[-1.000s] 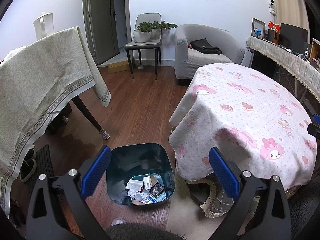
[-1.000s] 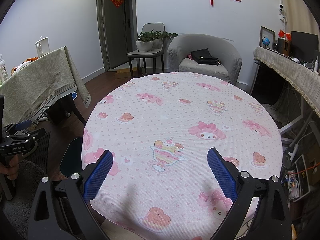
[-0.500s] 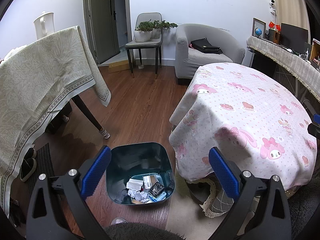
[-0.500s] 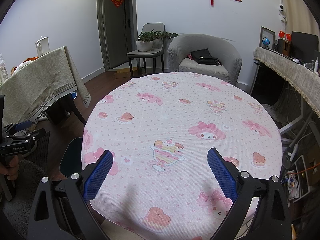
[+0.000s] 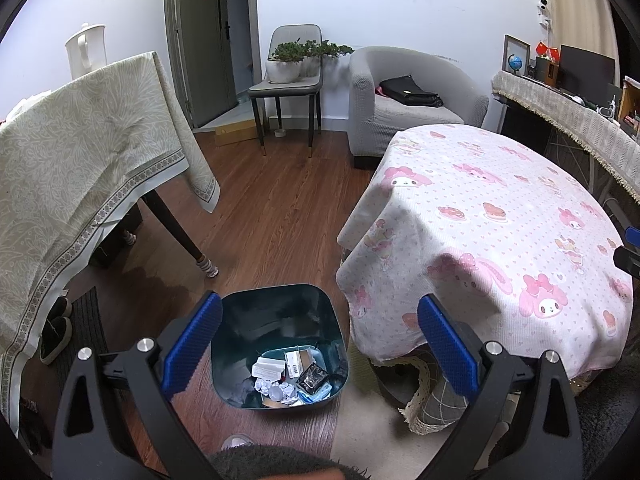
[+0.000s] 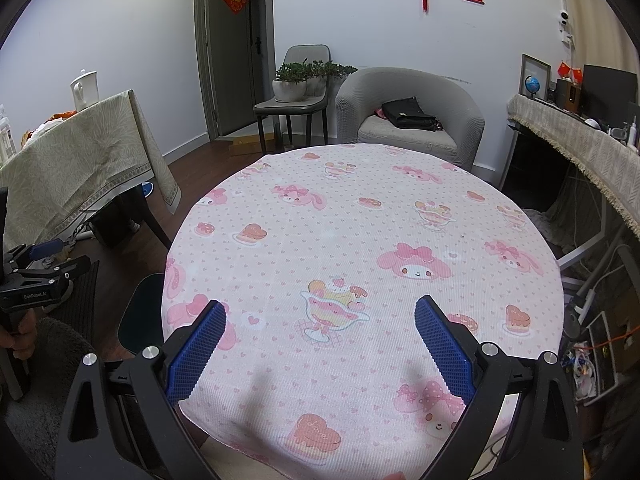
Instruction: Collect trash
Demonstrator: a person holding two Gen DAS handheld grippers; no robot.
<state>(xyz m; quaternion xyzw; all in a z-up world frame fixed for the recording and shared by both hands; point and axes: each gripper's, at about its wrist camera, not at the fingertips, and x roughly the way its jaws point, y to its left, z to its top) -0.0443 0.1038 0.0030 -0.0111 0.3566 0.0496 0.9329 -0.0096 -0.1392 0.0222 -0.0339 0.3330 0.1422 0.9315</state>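
"DanRobot.AI" could be read on the left gripper (image 6: 44,276), spread wide above the trash bin (image 5: 280,344); crumpled trash (image 5: 286,380) lay inside. The right gripper (image 6: 316,344), also spread, was held over the pink tablecloth (image 6: 360,240).

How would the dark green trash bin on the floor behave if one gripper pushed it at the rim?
The trash bin probably slides easily: the wood floor looks smooth. It seems light, holding only paper scraps. Pushed high, it might tip.
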